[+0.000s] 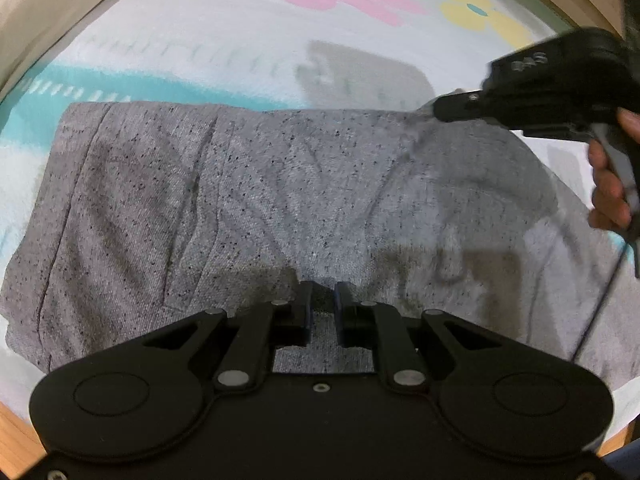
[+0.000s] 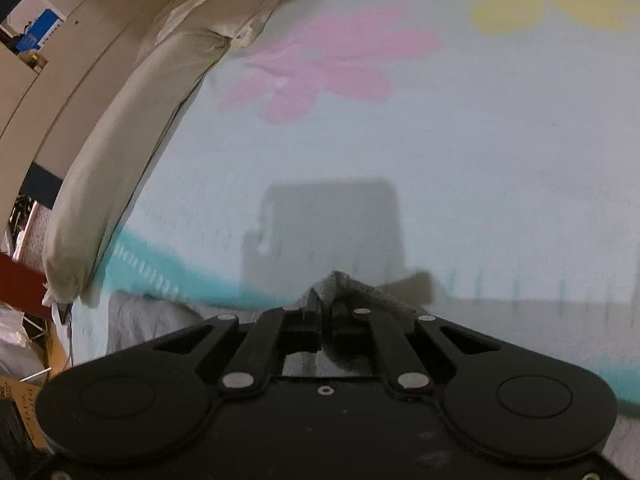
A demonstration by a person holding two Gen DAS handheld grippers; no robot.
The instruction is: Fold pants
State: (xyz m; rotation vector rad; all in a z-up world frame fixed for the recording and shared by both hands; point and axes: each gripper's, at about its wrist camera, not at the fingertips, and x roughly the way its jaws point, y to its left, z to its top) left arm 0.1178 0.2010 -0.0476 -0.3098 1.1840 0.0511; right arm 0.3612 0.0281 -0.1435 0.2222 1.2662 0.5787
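On the bed (image 1: 168, 52), across the near part of its pale flower-print cover: grey speckled pants (image 1: 224, 200), lying flat and spread wide, already doubled by the look of the layered edges at the left side. Cover runs white with a teal band behind the pants; pink and yellow flowers toward the far edge. Beige pillow (image 2: 132, 128) along the far left edge of the bed.

Handling, as a judgement: soft knit, light, limp, not slippery and not fragile. It will sag and drape from any pinch, so corners and hems are the places to take hold, two points at once to keep an edge straight.

Right claw (image 2: 326, 300) at the far right corner of the pants: clenched on a peak of the grey cloth, which bunches up between the fingers; blur around it. A person's hand (image 1: 612, 176) grips its handle.

Left claw (image 1: 323, 300) over the near edge of the pants, pointing steeply down: fingers stand narrowly apart with cloth showing in the gap. Whether the pads pinch a fold or merely rest on the fabric cannot be told.
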